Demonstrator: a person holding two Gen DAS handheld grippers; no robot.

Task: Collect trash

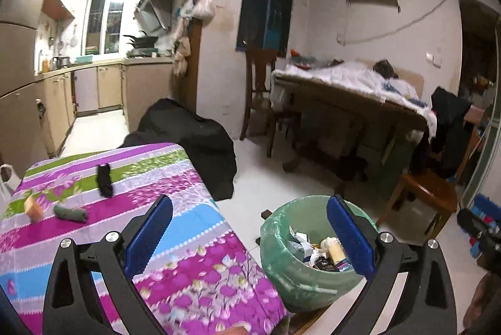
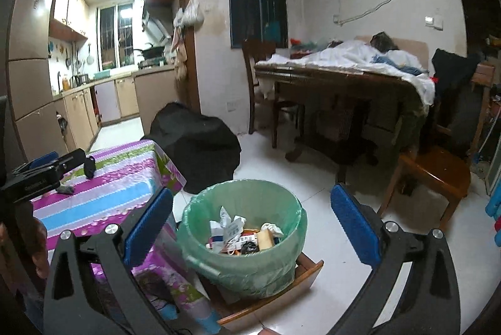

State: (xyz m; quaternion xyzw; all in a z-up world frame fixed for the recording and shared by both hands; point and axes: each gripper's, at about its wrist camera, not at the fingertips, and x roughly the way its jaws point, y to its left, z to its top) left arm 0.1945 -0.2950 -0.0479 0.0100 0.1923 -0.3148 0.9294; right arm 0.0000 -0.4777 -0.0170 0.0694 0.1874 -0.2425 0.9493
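- left tongs point(image 1: 249, 233): spread wide, blue pads point(image 1: 147, 236) well apart, nothing between them, up over the near corner of the desk point(image 1: 194, 275) and the gap beside it
- right tongs point(image 2: 252, 230): also wide apart and empty, hanging right over the trash bin point(image 2: 219, 259)
- trash bin with a pale green bag liner, on the floor just beside the desk, seemingly sitting on a low wooden board point(image 2: 300, 275)
- inside the bin: crumpled white paper point(image 2: 230, 223), a yellowish block point(image 2: 266, 238), some printed wrappers, all jumbled together
- desk wrapped in a loud striped floral cloth, purple, pink, blue, green
- left on the desk: a black sock-looking thing point(image 1: 104, 180) near the far end, a dark green-grey rolled bit point(image 1: 70, 213) nearer, and an orange-tan block point(image 1: 33, 207) just beside that roll
- those three all apart from the bin and from either set of tongs
- black cloth heap point(image 2: 194, 143) on the floor past the far end of the desk
- bigger wooden table point(image 2: 344, 78) across the room piled with white fabric, wooden chair point(image 2: 432, 175) near it
- kitchen with counters off to the back left
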